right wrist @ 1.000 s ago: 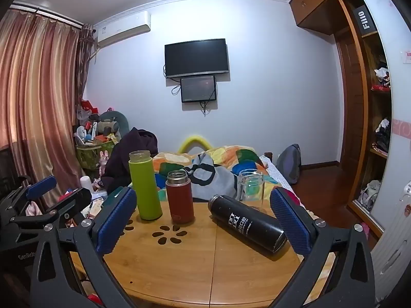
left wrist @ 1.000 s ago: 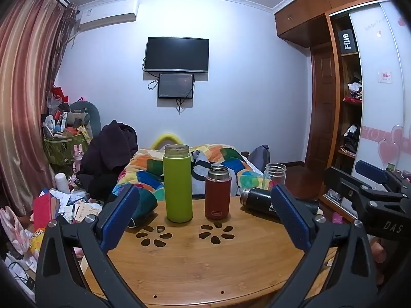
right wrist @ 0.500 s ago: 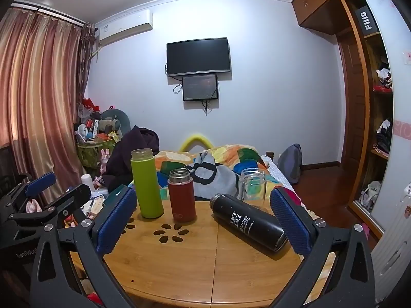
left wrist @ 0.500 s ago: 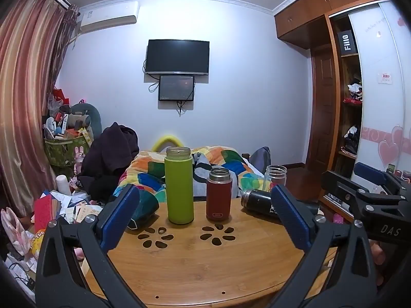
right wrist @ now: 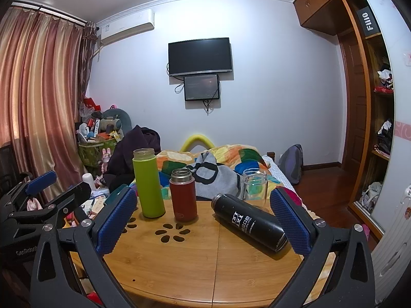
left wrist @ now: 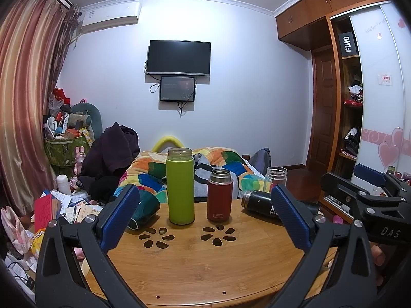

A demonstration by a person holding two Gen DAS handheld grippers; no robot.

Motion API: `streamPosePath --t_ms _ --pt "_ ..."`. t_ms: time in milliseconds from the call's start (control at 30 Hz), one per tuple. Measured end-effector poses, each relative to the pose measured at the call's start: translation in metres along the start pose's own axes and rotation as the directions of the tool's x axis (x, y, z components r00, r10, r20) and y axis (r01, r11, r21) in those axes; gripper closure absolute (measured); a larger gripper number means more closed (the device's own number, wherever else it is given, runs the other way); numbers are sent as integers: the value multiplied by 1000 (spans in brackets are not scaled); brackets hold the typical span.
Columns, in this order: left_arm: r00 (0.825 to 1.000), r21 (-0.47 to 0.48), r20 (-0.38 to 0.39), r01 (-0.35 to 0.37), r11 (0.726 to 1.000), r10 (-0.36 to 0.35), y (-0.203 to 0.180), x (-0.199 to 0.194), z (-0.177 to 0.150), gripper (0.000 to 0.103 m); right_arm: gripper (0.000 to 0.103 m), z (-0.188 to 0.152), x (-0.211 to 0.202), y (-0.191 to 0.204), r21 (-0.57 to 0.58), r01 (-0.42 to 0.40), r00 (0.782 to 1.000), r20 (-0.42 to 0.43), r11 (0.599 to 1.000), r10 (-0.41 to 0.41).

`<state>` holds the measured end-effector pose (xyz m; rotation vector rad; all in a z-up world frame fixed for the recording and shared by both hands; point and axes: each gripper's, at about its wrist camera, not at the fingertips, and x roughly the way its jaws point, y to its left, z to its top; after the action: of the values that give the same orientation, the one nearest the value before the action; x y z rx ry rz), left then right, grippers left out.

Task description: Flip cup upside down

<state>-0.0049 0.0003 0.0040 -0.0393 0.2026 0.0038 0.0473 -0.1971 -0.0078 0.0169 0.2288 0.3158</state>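
Observation:
On the round wooden table (left wrist: 205, 269) stand a tall green cup (left wrist: 180, 186) and a shorter red cup (left wrist: 220, 195), both upright with open tops. A black cup (right wrist: 250, 222) lies on its side at the right, and a clear glass cup (right wrist: 254, 188) stands upright behind it. The green cup (right wrist: 148, 183) and red cup (right wrist: 183, 195) also show in the right wrist view. My left gripper (left wrist: 205, 218) is open and empty, in front of the cups. My right gripper (right wrist: 203, 220) is open and empty, with the black cup near its right finger (right wrist: 289, 220).
A bed with a colourful quilt (left wrist: 221, 164) lies behind the table. Clutter and a green basket (left wrist: 64, 151) fill the left floor by the curtain. A wardrobe (left wrist: 359, 102) stands at the right. Each gripper shows at the edge of the other's view.
Both views have shifted slightly; the cups sit a little lower in the frames. The cups have not moved on the table. Both grippers stay open.

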Motion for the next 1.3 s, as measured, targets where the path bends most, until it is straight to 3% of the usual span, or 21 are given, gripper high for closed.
streamPosePath --t_ms 1300 --pt "1000 -4 4 0 1000 0 1 -1 1 0 0 1 0 -1 10 2 1000 -5 1000 -2"
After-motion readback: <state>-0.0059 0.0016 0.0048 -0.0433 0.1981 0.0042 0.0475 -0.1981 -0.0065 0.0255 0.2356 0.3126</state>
